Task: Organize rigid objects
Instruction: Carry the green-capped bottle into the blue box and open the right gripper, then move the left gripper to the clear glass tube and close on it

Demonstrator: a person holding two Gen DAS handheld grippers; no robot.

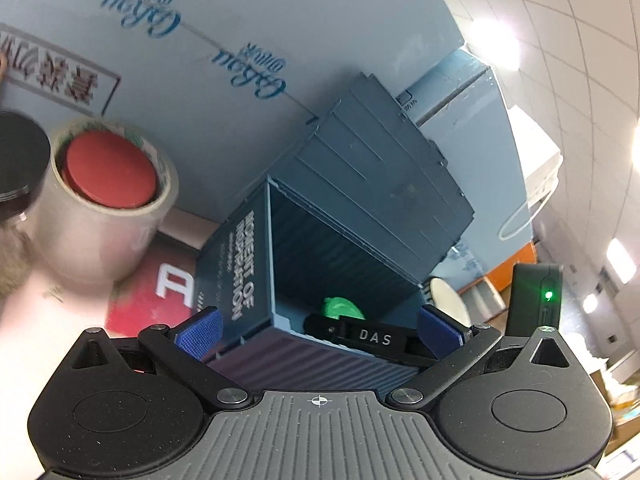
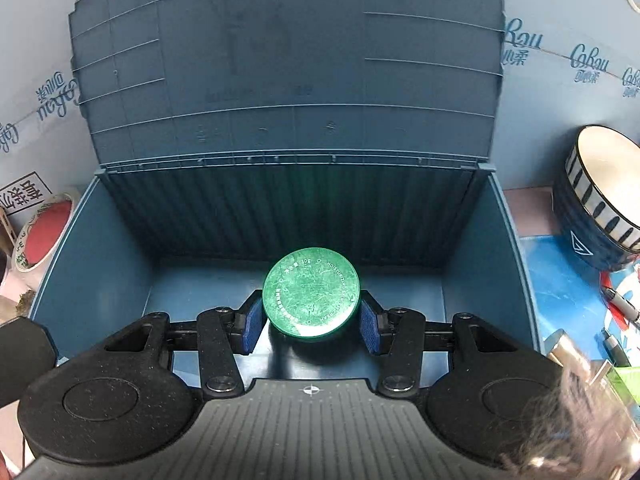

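One dark blue storage box stands open, its ribbed lid tipped back toward twelve o'clock in the right wrist view. Inside lies one round green tin, flat on the box floor near the middle, printed lid facing up. The right gripper reaches down into the box with one blue pad at nine o'clock of the tin and one at three o'clock; both sit right against its rim, though whether they press or have just let go cannot be told.

Outside the box, at three o'clock, sits one striped bowl, tilted, with a couple of pens below it at four o'clock. At nine o'clock sits one roll of clear tape with one red disc inside its core.

In the left wrist view the left gripper stands wide, its two blue pads either side of the box's near corner without touching it. The tin shows as a green patch at six o'clock inside the box. One black round lid sits at nine o'clock beside the tape roll.
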